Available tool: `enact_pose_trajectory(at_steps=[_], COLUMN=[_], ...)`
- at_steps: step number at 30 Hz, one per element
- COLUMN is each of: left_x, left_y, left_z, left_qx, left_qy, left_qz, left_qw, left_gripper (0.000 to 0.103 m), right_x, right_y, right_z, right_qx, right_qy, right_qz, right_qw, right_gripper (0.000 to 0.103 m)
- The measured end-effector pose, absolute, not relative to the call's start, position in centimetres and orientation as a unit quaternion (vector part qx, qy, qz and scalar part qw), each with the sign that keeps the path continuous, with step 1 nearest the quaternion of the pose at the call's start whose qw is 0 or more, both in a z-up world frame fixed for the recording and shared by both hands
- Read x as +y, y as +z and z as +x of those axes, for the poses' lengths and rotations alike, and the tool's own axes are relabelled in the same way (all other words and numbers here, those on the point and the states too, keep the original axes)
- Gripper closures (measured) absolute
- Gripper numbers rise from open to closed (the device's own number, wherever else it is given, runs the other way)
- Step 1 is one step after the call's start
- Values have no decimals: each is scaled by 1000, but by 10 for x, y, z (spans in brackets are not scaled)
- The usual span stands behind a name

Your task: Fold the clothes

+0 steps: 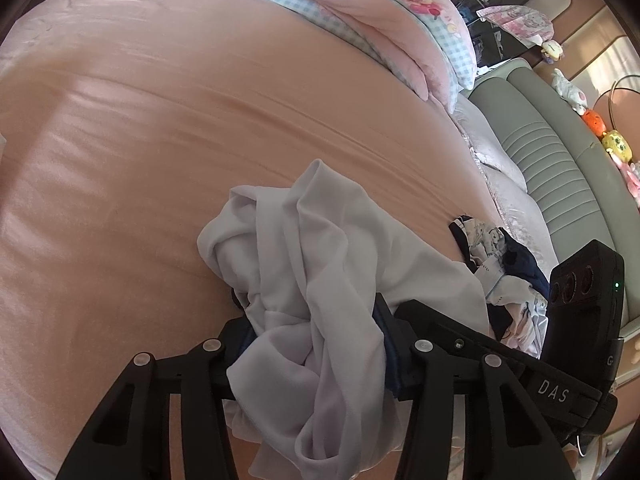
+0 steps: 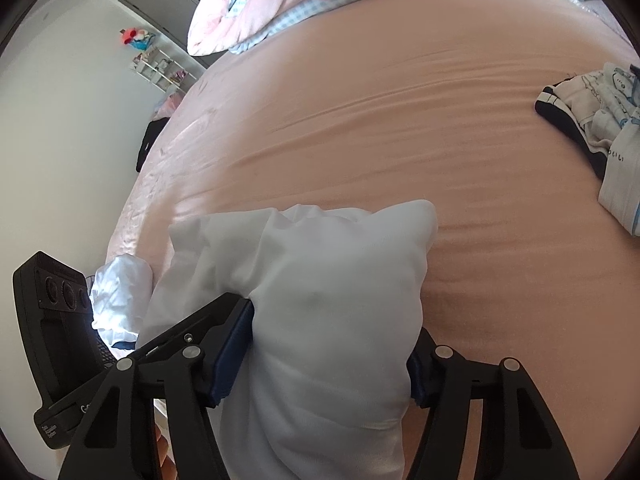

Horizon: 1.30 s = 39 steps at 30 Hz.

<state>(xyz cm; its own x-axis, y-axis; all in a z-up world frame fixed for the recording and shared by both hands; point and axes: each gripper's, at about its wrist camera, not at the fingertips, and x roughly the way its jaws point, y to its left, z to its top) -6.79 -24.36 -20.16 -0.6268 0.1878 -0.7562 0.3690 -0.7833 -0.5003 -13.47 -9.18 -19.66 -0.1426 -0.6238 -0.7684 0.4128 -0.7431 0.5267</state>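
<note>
We are at the very start: the white garment (image 1: 320,264) sits bunched and unfolded on the bed (image 1: 160,120). Our left claw (image 1: 316,340) and right claw (image 2: 332,344) each pinch a wad of it. A second heap of clothes (image 2: 600,136) waits untouched farther along the bed.

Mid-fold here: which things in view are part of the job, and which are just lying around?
In the job:
white garment, bunched between the fingers of the left gripper and right gripper
printed clothes pile

Lying about:
pink quilt
plush toys
grey headboard
</note>
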Motion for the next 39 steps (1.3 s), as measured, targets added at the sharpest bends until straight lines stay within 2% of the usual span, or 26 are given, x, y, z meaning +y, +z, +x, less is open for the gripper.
enact_pose_trajectory(at_steps=[7,16,27,39], left_x=[-231,-225,-227,-274], left_y=[-188,-177,-140,-97], left_z=[-69,-72,-63,-31], left_qx=[285,297,292,322], left_qy=[-856,-857,-877,-892], left_qz=[427,420,382,317], left_qw=[56,42,25,32], left_gripper=[59,60,60,60], right_x=[-85,-80,-82,-133], right_y=[-190,-173,-131,-64], right_z=[-135,-134,-126,-101], right_qx=[-105,-108,-105,-50], right_qy=[-747,-757,-773,-793], right_qz=[551,537,515,477], right_qw=[356,357,355,375], right_gripper=[39,39,39,39])
